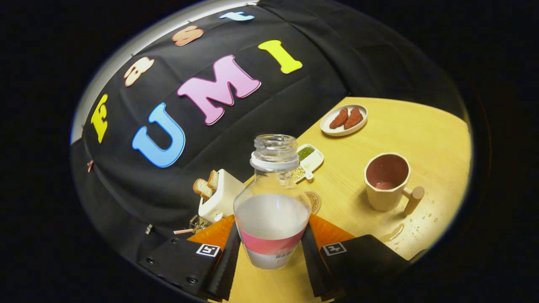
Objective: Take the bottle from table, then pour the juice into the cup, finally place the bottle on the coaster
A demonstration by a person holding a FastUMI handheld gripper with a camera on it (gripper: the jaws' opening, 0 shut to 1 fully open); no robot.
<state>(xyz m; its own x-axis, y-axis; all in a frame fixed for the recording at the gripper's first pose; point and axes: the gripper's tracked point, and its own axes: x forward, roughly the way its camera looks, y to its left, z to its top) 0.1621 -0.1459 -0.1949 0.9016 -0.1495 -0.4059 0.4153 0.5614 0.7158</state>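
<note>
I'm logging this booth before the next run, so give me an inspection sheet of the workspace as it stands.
Surface: wooden table, with drops and a small puddle near the cup.
Job's things: open bottle, no cap, part full of pale liquid, held between the fingers; cup beyond and to one side, a little liquid at its bottom; coaster partly hidden behind the bottle.
Clutter: plate with two reddish pieces; small divided dish of beans; toaster with bread slices.
Gripper: gripper shut on the bottle, a finger against each side.
Cables: nothing seen.
Surroundings: black cloth wall behind the table.
</note>
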